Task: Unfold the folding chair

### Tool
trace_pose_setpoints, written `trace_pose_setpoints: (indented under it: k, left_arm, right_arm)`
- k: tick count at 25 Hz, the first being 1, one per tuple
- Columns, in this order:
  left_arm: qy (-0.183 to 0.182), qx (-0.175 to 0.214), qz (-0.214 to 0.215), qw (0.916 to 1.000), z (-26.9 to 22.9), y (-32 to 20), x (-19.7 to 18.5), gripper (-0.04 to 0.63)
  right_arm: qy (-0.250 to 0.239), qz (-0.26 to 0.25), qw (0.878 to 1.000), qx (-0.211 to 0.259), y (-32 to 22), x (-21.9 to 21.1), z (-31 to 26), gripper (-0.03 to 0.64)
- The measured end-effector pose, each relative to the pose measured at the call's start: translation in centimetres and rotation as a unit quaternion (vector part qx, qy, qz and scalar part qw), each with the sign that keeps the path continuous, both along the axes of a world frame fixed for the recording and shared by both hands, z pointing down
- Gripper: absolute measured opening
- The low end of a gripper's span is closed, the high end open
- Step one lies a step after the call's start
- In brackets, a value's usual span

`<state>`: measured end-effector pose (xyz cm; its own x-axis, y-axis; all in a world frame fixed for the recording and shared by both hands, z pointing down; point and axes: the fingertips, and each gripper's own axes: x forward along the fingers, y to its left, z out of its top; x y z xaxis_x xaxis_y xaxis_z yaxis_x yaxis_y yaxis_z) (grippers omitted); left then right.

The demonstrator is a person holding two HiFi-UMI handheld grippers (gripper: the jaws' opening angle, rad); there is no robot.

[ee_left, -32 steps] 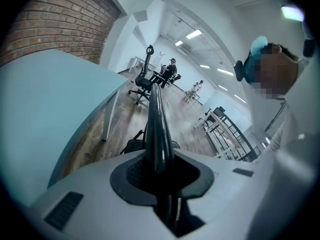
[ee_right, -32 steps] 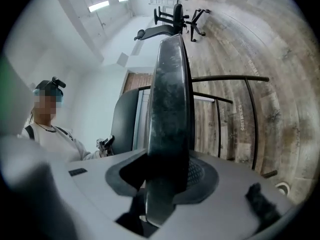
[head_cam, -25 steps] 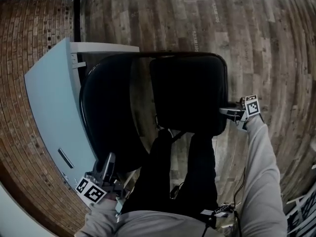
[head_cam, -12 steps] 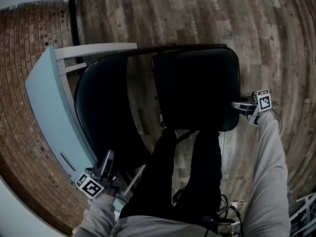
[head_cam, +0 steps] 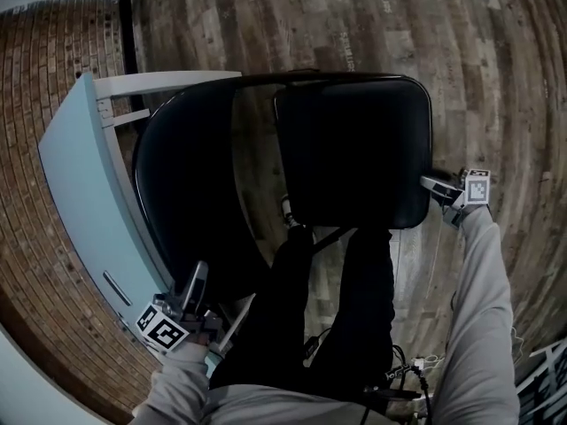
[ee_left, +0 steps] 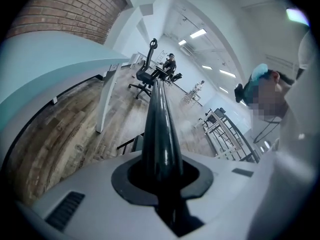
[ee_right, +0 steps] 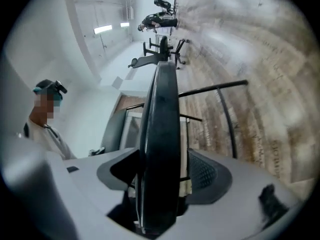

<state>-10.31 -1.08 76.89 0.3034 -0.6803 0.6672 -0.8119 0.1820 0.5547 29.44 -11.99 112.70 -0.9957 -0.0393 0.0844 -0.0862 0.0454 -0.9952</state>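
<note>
**Left claw (head_cam: 196,280) grips, right claw (head_cam: 436,184) loosens**

Frame tube (ee_left: 159,129) is pinched to steady the folding chair (head_cam: 186,202), stood just beside the desk (head_cam: 80,193). Seat (head_cam: 354,149) edge is loosely straddled by just-opened jaws, the seat judged fully lowered.

A weathered wood-plank floor (head_cam: 425,25) runs across the room to a red brick wall (head_cam: 44,78) on the left. Beside that wall stands a pale blue-green table (head_cam: 75,184) on white legs (ee_left: 104,104). Farther off stand a black office chair (ee_left: 145,75) and, to its right, a metal rack (ee_left: 225,131). White walls rise to a high ceiling where strip lights (ee_left: 198,33) glow.
</note>
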Motion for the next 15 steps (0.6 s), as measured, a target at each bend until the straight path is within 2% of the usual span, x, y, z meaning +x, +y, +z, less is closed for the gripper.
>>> trace_pose_setpoints:
  k: [2, 3, 5, 6, 7, 10, 13, 15]
  left_arm:
    - [-0.022, -0.005, 0.022, 0.9995, 0.3, 0.0, 0.0, 0.085]
    - [-0.038, -0.008, 0.038, 0.9985, 0.4, 0.0, 0.0, 0.125]
    - [-0.075, -0.004, 0.067, 0.9949, -0.5, -0.2, -0.1, 0.309]
    - [-0.094, 0.001, 0.082, 0.9923, -1.6, -0.1, -0.5, 0.356]
    - [-0.111, 0.005, 0.096, 0.9891, -2.9, 0.2, -1.0, 0.377]
    - [-0.139, 0.023, 0.122, 0.9826, -6.3, 0.8, -3.2, 0.401]
    - [-0.135, 0.046, 0.114, 0.9831, -9.5, 0.6, -5.4, 0.405]
    - [-0.132, 0.069, 0.126, 0.9807, -12.9, 0.3, -6.0, 0.405]
  right_arm:
    - [0.09, 0.019, 0.995, 0.033, 0.2, 1.9, 0.6, 0.305]
    - [0.132, 0.025, 0.989, 0.059, 0.2, 3.0, 0.4, 0.307]
    - [0.2, 0.033, 0.973, 0.109, 0.4, 4.9, -1.6, 0.307]
    - [0.226, 0.036, 0.965, 0.129, 0.8, 5.5, -3.4, 0.307]
    - [0.245, 0.04, 0.957, 0.146, 1.2, 5.8, -5.4, 0.307]
    - [0.275, 0.068, 0.94, 0.192, 1.2, 5.9, -13.0, 0.307]
    - [0.291, 0.106, 0.921, 0.236, 0.3, 4.6, -21.8, 0.307]
    - [0.293, 0.122, 0.914, 0.252, 1.0, 2.4, -28.2, 0.307]
